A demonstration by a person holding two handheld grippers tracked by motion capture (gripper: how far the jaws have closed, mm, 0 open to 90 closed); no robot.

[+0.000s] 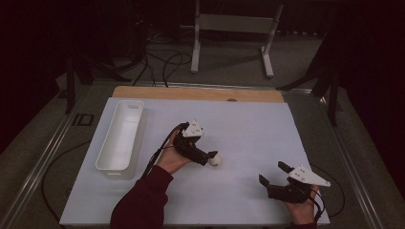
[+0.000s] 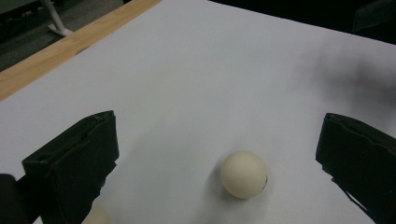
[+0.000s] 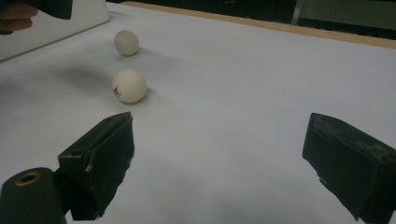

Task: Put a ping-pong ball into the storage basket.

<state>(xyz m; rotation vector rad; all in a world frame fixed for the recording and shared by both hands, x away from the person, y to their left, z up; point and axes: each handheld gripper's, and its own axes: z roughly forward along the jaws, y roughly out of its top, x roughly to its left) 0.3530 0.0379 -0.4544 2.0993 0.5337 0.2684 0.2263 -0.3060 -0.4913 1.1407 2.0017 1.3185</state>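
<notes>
Two pale balls on white table sheet. Bin (image 1: 119,136) sits at sheet's left edge. Right of bin, left gripper (image 2: 219,154) hovers low, jaws spread wide, near ball (image 2: 243,174) between them, untouched. Second ball (image 3: 126,42) lies closer to bin. Far right of bin, right gripper (image 1: 274,175) idle, jaws apart, empty. Ball likely light, hard, smooth, rolls easily; pinch gently across widest part.

Lab-like recording room: dark surround, floor cables (image 1: 157,64), metal stand (image 1: 234,28), white-topped table (image 1: 248,129).
</notes>
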